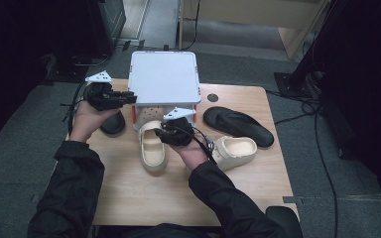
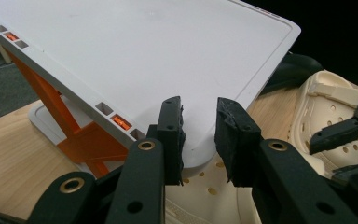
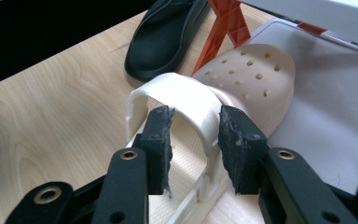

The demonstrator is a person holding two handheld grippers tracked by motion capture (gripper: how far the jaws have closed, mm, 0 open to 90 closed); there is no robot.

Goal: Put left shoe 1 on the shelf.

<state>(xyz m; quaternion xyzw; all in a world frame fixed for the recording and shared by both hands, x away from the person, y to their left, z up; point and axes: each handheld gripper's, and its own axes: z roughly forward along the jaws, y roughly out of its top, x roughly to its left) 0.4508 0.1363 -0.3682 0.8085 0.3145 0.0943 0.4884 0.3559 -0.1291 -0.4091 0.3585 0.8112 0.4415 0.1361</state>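
Right gripper view looks along the right gripper (image 3: 195, 135), whose jaws stand apart on either side of the heel strap (image 3: 186, 100) of a cream clog (image 3: 247, 77); a gap shows between each pad and the strap, so the jaws are open around it and not pressing. That clog lies on the desk (image 3: 51, 107) with its perforated toe pushed under the raised lid of a white box (image 3: 335, 14), resting on the box's pale lower tray between orange folding struts (image 3: 223, 23). Beyond the strap, a black shoe (image 3: 163, 39) sits on the wood just beside the orange strut. Left gripper view shows the left gripper (image 2: 199, 135) with its jaws parted, held at the near corner of the white box lid (image 2: 144, 56); nothing is clamped between the pads, and the cream clog's holed toe is visible beneath them. From the high view, the left gripper (image 1: 124, 96) is at the box's left edge, above the black shoe (image 1: 113, 124), while the right gripper (image 1: 166, 131) is over the heel of the cream clog (image 1: 152, 148) in front of the box (image 1: 164, 77). A second cream clog (image 1: 235, 151) lies to the right of the right hand (image 1: 191, 151), and a black sandal (image 1: 238, 126) lies farther right on the desk (image 1: 178, 198), well apart from the box.
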